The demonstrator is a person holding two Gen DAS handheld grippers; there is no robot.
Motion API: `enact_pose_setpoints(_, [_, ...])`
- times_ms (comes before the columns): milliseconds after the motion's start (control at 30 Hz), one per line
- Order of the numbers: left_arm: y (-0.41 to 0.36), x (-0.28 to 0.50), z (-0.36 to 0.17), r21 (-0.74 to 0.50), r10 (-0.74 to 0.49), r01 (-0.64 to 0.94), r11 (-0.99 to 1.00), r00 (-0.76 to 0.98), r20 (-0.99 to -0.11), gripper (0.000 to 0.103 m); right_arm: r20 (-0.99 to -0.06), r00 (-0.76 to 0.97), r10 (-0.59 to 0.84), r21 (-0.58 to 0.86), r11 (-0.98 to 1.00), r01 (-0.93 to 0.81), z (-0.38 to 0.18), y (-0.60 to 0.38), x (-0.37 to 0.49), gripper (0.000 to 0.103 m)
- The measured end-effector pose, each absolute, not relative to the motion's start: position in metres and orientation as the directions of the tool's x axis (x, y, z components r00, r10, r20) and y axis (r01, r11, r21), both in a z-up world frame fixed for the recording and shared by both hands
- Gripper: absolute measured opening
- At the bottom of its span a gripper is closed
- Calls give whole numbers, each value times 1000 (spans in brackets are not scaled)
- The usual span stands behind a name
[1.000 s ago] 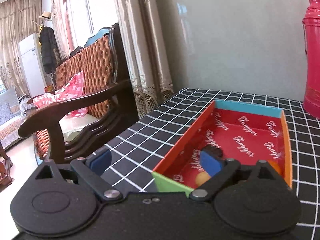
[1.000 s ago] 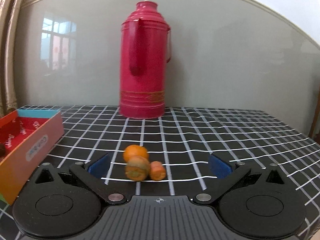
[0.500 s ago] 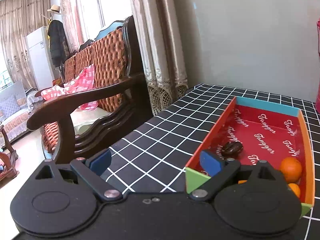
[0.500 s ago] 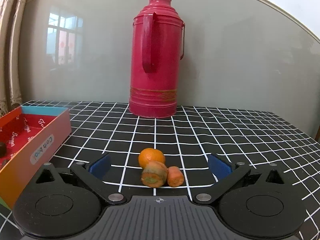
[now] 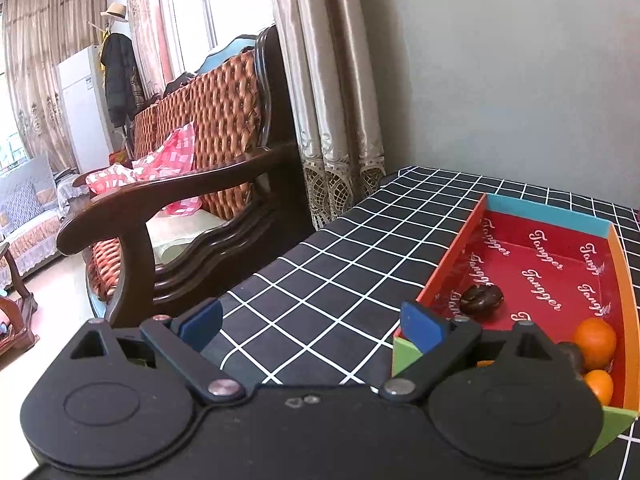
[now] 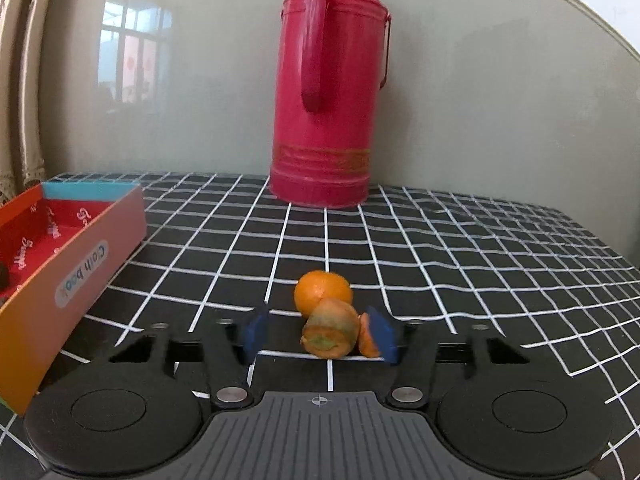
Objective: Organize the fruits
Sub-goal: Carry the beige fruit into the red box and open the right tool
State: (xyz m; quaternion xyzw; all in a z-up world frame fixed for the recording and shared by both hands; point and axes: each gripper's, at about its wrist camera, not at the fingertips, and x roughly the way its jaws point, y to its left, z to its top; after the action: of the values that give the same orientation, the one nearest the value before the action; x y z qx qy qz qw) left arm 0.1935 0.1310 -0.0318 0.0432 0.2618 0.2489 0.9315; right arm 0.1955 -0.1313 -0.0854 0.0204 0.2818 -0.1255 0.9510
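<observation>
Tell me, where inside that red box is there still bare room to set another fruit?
The far half of the box, toward its blue end wall, is bare red floor. The near end is crowded: a dark fruit by the left wall, and two oranges against the right wall, beside the left tool.

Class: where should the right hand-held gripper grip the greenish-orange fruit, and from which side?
Grip the greenish-orange fruit across its rounded sides, coming in low from the front. A small orange piece touches its right and an orange sits behind, so the right hand-held gripper risks pinching the piece too.
</observation>
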Motion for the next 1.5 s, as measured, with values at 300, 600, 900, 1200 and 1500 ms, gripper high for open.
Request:
enact_pose_setpoints(300, [133,195,-31,203,486,-445,872,739,-467,90,-553,799,-237,-46,966,255,-89,-132,199,45])
enact_pose_setpoints(600, [139,196,-32,202,498,-461,864,728,-471,90,-548,801,-241,-67,967,245,-90,-128,200,30])
enact_pose_setpoints(900, [146,192,-29,200,513,-479,855,723,-462,90,-459,888,-12,148,985,90,-71,-120,185,30])
enact_pose_setpoints(1200, [160,190,-29,208,539,-505,838,703,-464,90,-283,894,347,250,927,-281,-51,-73,163,30])
enact_pose_setpoints(1500, [165,190,-29,219,550,-511,831,698,-459,90,-315,835,451,226,890,-396,-55,-33,161,30])
